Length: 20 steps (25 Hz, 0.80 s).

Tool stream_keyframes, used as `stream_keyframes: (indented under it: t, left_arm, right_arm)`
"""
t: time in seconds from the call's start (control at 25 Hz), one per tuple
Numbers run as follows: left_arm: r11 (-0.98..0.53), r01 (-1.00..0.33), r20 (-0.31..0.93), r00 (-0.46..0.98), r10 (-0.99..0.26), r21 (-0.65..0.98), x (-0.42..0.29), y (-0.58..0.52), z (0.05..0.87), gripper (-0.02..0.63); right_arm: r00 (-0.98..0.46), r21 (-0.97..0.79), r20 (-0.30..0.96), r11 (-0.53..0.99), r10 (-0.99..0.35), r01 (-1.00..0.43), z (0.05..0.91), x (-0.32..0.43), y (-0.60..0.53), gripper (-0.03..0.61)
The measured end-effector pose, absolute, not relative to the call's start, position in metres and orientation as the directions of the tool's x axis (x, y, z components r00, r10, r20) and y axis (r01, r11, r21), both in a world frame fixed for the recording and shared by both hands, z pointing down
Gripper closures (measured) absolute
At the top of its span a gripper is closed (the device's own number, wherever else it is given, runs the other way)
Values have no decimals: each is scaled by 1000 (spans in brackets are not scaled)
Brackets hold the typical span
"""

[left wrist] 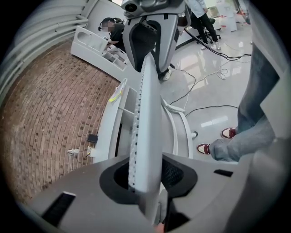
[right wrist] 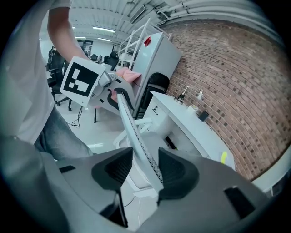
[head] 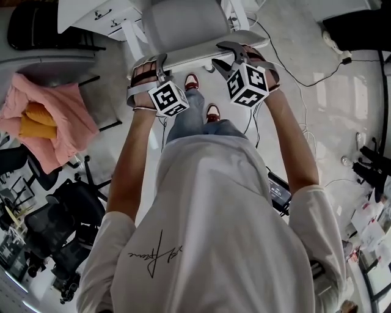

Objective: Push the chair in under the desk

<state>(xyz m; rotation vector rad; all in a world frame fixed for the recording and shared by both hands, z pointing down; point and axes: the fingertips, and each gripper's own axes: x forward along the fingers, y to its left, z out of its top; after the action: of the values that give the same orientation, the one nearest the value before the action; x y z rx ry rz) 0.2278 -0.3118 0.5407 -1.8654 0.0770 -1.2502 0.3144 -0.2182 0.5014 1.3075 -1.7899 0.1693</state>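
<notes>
The light grey chair (head: 183, 24) stands in front of me, its seat towards the white desk (head: 91, 12). My left gripper (head: 154, 61) sits on the left end of the backrest's top edge. In the left gripper view the backrest (left wrist: 148, 104) fills the gap of this gripper (left wrist: 145, 177), both pads against it. My right gripper (head: 235, 52) straddles the right end of the same edge. In the right gripper view the thin backrest (right wrist: 132, 123) passes between the wide jaws of that gripper (right wrist: 145, 168), with space beside the left pad. The desk (right wrist: 191, 123) runs along a brick wall.
A pink cloth (head: 49, 119) lies over a chair at the left, with black office chairs (head: 55, 226) below it. Cables (head: 287, 67) trail over the shiny floor at the right. My shoes (head: 192, 81) stand just behind the chair. Another black chair (right wrist: 152, 86) stands by the desk.
</notes>
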Motion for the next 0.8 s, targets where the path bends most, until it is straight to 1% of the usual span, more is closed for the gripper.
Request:
stream_keyframes:
  t: [0.24,0.48,0.8]
  left_arm:
    - [-646,379,732,510,-452,-663,229,-308,535,504]
    - [-678,357,736,532,-419,-643,227,-305,530,471]
    - [-701,321,728,549,-411,-637,225,-296,520,456]
  right_arm:
    - [-20,375,726,422,-687,-825,499,317,-218,390]
    - [-21,363,720,402,-694,-841,494,316,-217,390]
    - [-52,298,686,346,-725,-890,482,318,-210,419]
